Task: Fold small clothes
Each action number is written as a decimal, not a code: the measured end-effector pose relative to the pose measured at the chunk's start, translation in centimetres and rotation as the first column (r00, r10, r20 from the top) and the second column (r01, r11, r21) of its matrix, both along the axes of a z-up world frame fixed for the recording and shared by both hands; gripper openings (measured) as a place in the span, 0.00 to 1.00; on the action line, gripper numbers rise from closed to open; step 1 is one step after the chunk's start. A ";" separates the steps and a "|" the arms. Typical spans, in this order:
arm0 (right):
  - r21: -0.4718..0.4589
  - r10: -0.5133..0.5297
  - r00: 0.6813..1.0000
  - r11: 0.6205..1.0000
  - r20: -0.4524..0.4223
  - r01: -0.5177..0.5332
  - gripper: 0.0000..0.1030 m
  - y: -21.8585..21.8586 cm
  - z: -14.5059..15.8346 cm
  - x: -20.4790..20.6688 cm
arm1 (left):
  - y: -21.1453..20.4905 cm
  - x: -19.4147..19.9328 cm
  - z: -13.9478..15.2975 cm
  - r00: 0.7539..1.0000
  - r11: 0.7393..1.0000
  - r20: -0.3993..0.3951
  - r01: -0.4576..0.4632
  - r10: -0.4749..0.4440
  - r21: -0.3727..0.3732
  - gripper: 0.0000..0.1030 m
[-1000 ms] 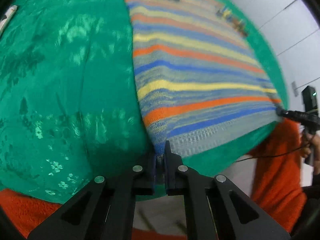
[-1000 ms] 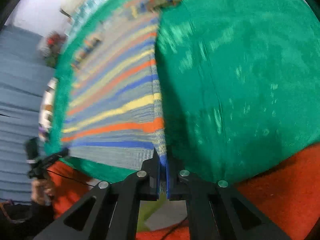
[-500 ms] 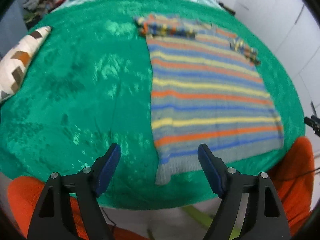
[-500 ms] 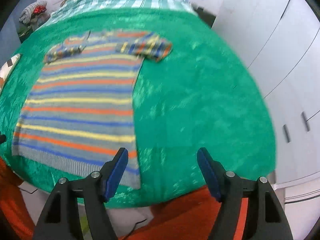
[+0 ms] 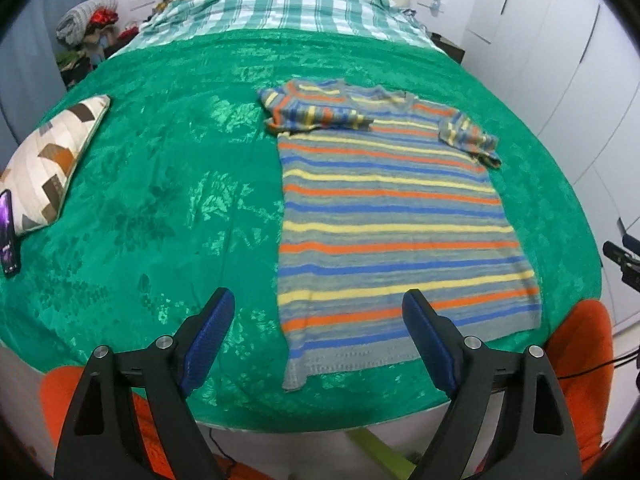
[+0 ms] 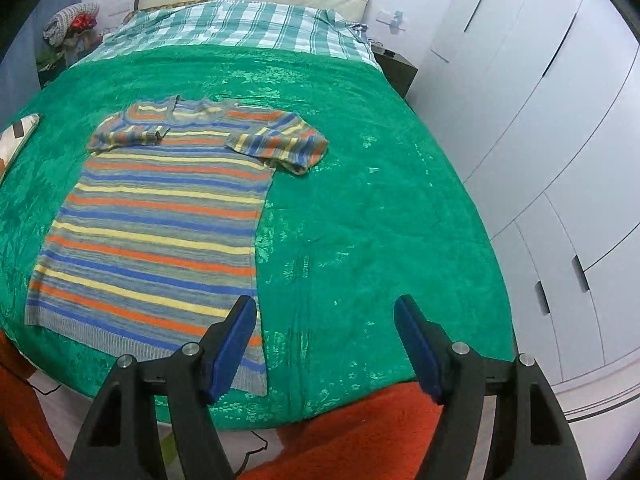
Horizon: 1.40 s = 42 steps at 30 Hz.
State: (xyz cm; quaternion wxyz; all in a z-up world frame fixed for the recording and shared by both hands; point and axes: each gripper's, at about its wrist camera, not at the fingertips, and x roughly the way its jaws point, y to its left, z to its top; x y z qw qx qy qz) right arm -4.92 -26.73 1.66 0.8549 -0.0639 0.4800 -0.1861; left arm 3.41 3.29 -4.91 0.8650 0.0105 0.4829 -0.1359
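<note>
Both tongs are up off the bed: the left tongs (image 5: 316, 336) are spreading wider with nothing between the pads, the right tongs (image 6: 325, 342) stand wide and empty too. The striped sweater (image 5: 384, 236) lies flat on the green blanket (image 5: 160, 208), sleeves folded in, hem nearest the foot edge.

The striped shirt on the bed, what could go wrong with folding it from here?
1. The striped shirt has one sleeve flopped onto the chest and the other sleeve bunched; folding over them may trap lumps.
2. Its hem lies near the edge of the green blanket; a tug toward the person could drag it off.
3. The knit may snag or stretch if the left gripper or right gripper pinches only one layer.
</note>
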 end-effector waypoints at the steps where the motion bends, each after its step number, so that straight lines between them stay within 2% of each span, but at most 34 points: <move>1: 0.001 0.000 1.000 1.000 0.000 0.000 0.69 0.0 0.0 0.0 | -0.1 -0.2 0.2 1.000 1.000 0.003 0.001 -0.001 -0.001 0.85; 11: -0.007 0.006 1.000 1.000 0.001 -0.006 0.69 0.2 0.5 0.3 | -0.7 -0.7 1.0 1.000 1.000 0.011 0.006 -0.006 0.004 0.86; 42: -0.028 0.006 0.999 1.000 -0.032 -0.007 0.69 0.2 -0.3 1.0 | -1.2 -0.7 -0.6 1.000 1.000 -0.031 0.004 -0.003 0.028 0.86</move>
